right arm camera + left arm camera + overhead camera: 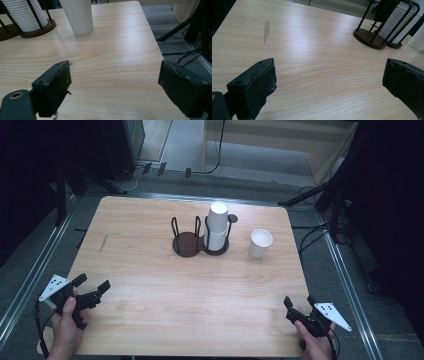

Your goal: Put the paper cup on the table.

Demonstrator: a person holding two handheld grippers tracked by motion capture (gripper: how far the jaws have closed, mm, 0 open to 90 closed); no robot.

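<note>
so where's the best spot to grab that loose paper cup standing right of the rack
Probably by its side wall, a little below the rim. The paper cup stands upright, mouth up, apart from the rack, with bare table toward the right tool. Come in level from that near right side, jaws straddling the wall.

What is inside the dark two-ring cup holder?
The cup holder's right ring holds a stack of white cups, upside down; its left ring is bare. The base beneath the stack is covered.
</note>
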